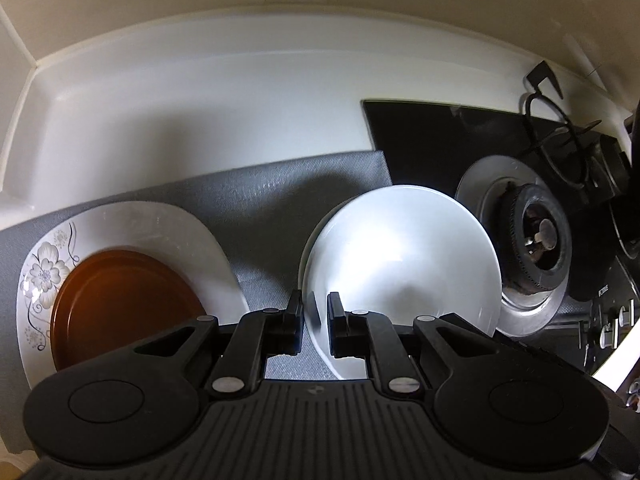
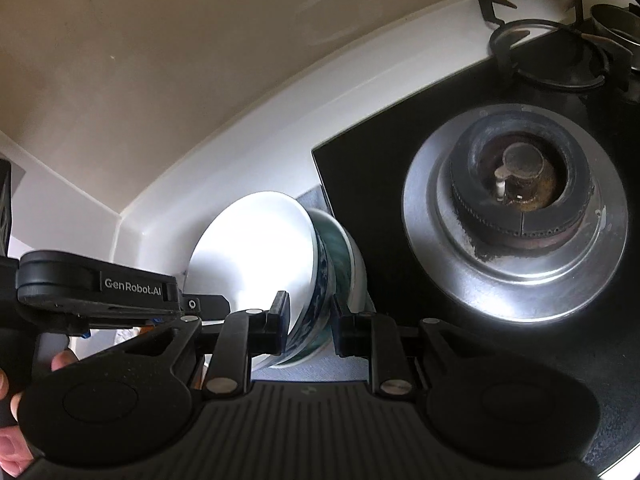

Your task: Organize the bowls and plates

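My left gripper (image 1: 315, 312) is shut on the near rim of a white bowl (image 1: 400, 256), which is tilted over a grey mat (image 1: 272, 208). In the right wrist view the white bowl (image 2: 256, 256) is nested in blue and green patterned bowls (image 2: 340, 256). My right gripper (image 2: 310, 316) is shut on the wall of this stack, with one finger inside the white bowl and one outside. The left gripper (image 2: 218, 304) reaches the same white bowl from the left. A brown plate (image 1: 124, 304) lies on a white floral plate (image 1: 48, 268) at the left of the mat.
A black gas stove (image 2: 384, 264) lies right beside the bowls, with a steel burner (image 2: 516, 216) close by and a pan support (image 2: 552, 56) further back. A white counter (image 1: 200, 120) and wall corner run behind the mat. A hand (image 2: 8, 420) holds a grip at the lower left.
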The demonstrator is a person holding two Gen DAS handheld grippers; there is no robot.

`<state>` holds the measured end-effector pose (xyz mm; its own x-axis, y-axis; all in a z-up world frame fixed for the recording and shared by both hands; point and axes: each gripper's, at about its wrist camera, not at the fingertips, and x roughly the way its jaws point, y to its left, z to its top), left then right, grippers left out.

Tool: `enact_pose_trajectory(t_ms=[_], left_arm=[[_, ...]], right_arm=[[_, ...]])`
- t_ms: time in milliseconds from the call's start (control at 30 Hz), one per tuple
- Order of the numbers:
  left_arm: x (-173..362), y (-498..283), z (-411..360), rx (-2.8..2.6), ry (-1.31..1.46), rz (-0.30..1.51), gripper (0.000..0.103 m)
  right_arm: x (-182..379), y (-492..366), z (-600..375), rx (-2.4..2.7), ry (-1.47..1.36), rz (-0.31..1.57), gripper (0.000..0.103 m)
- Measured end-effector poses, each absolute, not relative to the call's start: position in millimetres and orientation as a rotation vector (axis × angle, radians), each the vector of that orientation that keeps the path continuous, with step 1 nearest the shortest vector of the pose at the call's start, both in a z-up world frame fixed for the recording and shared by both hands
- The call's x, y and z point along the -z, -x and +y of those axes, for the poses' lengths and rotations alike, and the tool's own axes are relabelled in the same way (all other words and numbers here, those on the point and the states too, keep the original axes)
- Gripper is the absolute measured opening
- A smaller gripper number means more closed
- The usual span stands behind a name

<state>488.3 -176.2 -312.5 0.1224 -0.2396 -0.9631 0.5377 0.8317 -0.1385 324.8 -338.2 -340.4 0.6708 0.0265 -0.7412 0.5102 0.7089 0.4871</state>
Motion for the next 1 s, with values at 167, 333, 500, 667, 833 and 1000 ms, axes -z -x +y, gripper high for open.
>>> enact_pose_trajectory(t_ms=[167,333,500,667,833,1000], left_arm=[[322.0,-488.9,-181.5,0.558,-0.289,1.361,0.014],[328.0,-486.0,-185.2,0.511,-0.297,1.392,0.015],[331.6,-484.1,-185.0,0.470,-0.287,1.445,0.018],[334.6,-477.7,-183.3,0.414,-0.258,1.422,0.018],[334.4,-471.8,-174.4,0.424,-0.216,1.427,0.021],[334.7,-471.0,-168.3,0.437,-0.180,1.446,0.024]], right_arm=[[337.5,-333.9,-335.0,0.301,-0.683,0.843,0.023],[336.5,-346.4,-335.9,0.256,-0.576,0.933,0.023],[331.1,-357.3,-344.8,0.172,-0.510,1.003,0.023],[330.3,-364.3,-350.1,0.066,-0.461,1.060,0.026],[322.2,-362.2,-359.0,0.016,-0.468,1.079,0.026],[306.1,-358.4,-366.4,0.010,-0.437,1.051,0.036]])
